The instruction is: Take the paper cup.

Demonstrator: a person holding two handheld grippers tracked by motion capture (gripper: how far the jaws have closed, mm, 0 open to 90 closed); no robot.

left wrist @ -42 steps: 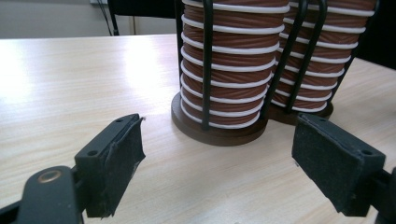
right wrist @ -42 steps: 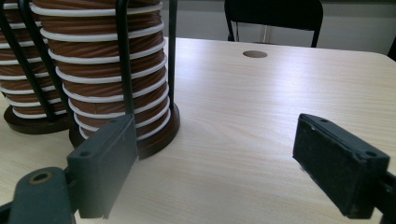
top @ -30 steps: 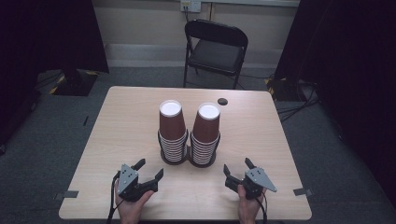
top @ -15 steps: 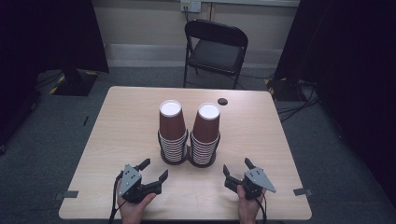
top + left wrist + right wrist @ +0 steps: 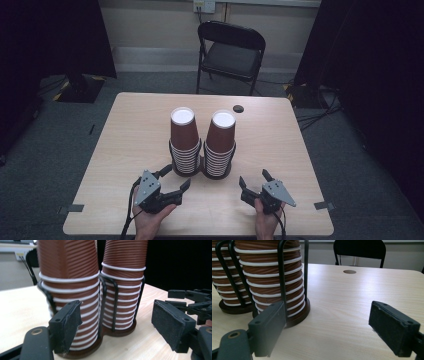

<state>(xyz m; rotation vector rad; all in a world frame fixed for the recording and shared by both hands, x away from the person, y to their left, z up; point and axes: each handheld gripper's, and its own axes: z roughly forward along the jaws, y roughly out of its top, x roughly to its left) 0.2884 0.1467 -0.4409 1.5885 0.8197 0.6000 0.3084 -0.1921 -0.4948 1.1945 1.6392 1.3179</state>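
Curtained recording studio (image 5: 60, 35), folding chair (image 5: 231, 50)

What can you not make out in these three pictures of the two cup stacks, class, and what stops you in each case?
- Tops of both stacks: cut off by the top edge in the left gripper view, left stack, right stack.
- Cup count: lower rims hidden behind the holder wires in the high view.
- Dark spot on the table: too small to tell hole or disc.

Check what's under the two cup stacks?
Each cup stack sits in a black wire holder on a dark round base, on the table. Lowest cups' bottoms and base tops are covered.
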